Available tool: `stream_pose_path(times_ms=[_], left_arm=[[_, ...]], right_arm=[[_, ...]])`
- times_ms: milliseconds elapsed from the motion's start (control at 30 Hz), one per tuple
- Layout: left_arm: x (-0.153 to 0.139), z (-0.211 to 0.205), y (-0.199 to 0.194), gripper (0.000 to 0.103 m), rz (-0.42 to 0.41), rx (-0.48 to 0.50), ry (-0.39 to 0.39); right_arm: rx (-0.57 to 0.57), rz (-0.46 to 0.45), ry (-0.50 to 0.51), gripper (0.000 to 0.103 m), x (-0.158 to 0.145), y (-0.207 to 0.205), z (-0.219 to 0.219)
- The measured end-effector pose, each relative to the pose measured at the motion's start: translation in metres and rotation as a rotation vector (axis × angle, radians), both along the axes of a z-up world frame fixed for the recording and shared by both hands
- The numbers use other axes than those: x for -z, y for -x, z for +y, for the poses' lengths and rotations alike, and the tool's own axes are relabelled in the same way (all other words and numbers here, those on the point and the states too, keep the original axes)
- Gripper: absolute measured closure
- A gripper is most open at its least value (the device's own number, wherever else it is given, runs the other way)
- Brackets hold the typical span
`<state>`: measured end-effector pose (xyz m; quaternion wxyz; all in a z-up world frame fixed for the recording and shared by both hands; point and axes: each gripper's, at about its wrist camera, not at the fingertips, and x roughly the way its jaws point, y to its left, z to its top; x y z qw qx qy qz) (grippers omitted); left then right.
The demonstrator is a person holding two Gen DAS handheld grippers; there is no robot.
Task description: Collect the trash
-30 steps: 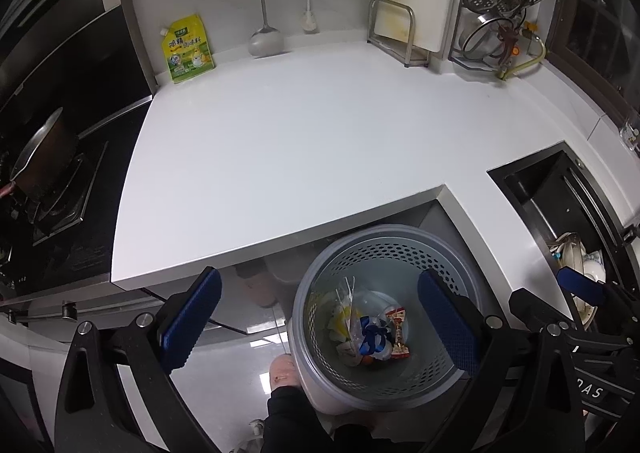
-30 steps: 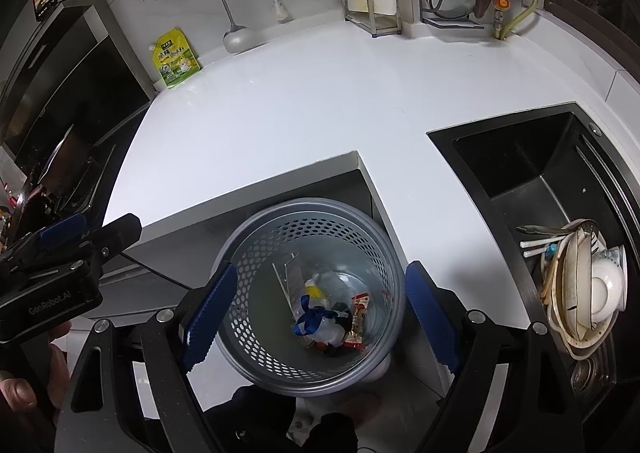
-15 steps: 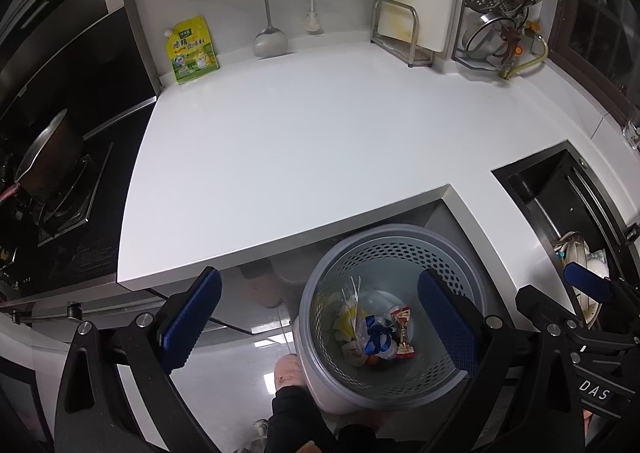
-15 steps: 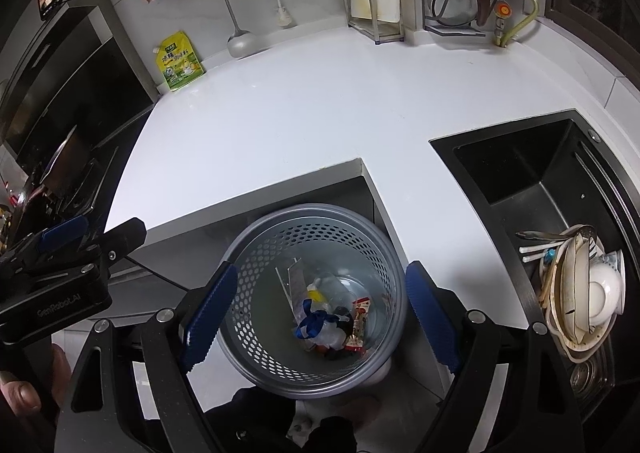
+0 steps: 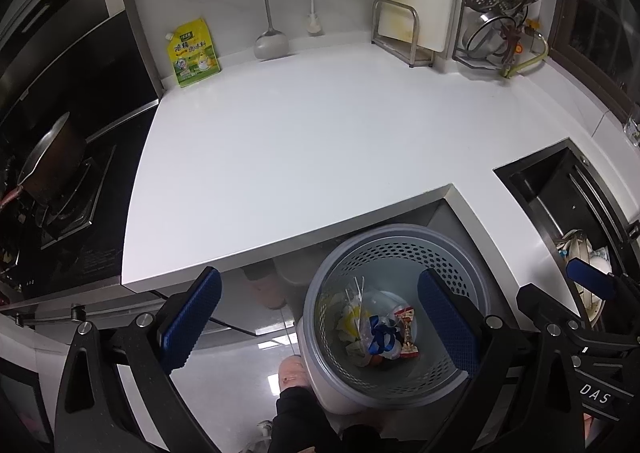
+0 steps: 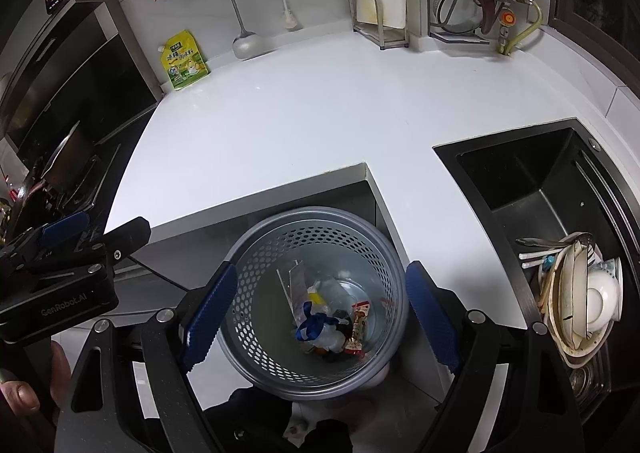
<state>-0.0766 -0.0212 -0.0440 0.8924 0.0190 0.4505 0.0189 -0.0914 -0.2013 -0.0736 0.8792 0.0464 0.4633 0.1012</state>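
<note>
One upright bin, mouth upward.

Both wrist views look steeply down from above the tabletop's front edge toward the back wall. The left wrist view sits further left, with the stove large at its left edge and the sink cut off at right. The right wrist view sits further right, taking in the whole sink. Both share the white tabletop, the wall rack and the perforated bin low in frame.
</note>
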Motion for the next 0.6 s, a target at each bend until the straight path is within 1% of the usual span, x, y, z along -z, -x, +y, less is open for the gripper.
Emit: stream_pose_path(times_ms=[233, 600], left_arm=[[-0.0003, -0.0004, 0.0009, 0.006, -0.004, 0.008, 0.008], [0.0014, -0.0020, -0.0006, 0.006, 0.003, 0.010, -0.007]], right_arm=[[0.001, 0.000, -0.001, 0.021, 0.0004, -0.0002, -0.0002], [0.002, 0.002, -0.002, 0.021, 0.0005, -0.0006, -0.0006]])
